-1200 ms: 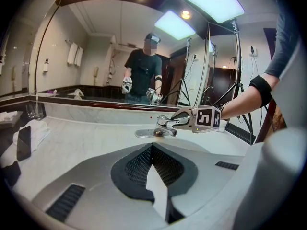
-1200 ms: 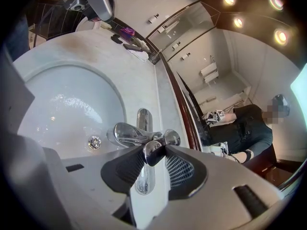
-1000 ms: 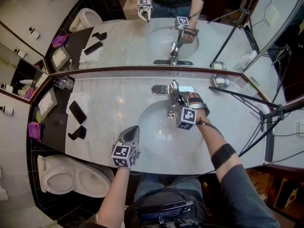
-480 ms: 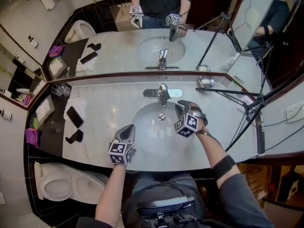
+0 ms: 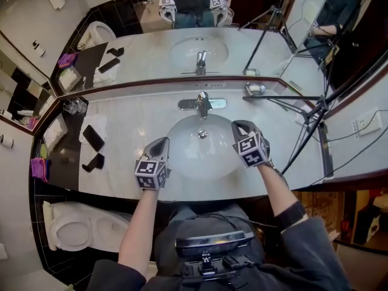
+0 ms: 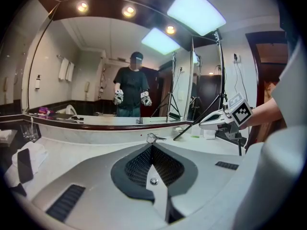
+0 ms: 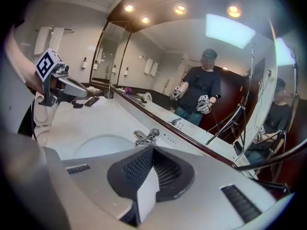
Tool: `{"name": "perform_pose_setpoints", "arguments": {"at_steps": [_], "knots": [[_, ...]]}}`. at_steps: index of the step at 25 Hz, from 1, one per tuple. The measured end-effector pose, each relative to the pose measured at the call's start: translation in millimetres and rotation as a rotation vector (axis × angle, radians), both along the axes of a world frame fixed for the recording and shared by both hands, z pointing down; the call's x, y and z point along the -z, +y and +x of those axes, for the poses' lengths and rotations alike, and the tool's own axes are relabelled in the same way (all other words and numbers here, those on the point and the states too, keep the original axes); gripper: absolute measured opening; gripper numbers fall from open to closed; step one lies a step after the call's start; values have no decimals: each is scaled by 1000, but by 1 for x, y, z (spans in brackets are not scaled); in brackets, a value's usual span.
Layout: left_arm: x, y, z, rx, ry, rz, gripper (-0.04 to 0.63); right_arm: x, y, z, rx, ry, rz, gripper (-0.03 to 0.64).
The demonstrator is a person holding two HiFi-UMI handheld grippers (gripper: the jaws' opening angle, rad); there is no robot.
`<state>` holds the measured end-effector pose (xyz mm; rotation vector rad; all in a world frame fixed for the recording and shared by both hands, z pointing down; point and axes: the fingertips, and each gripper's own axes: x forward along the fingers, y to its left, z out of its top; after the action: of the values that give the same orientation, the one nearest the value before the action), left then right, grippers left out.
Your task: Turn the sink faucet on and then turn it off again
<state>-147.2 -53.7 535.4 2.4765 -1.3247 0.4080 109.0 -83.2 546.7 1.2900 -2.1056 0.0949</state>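
The faucet (image 5: 202,103) stands at the basin's (image 5: 200,160) far rim, spout pointing toward the person. The left gripper (image 5: 162,142) and right gripper (image 5: 237,126) flank the basin's near half, both clenched empty, the right's jaws having just closed; the right lies nearer.
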Motion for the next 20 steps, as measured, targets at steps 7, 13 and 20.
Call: {"name": "perform_pose_setpoints", "arguments": {"at_steps": [7, 13, 20], "knots": [[5, 3, 0, -11, 3, 7, -12, 14, 24, 15, -102, -158, -25, 17], [9, 4, 0, -16, -4, 11, -12, 4, 34, 31, -167, -245, -52, 17], [12, 4, -4, -10, -10, 14, -12, -7, 49, 46, -251, -403, -92, 17]]}}
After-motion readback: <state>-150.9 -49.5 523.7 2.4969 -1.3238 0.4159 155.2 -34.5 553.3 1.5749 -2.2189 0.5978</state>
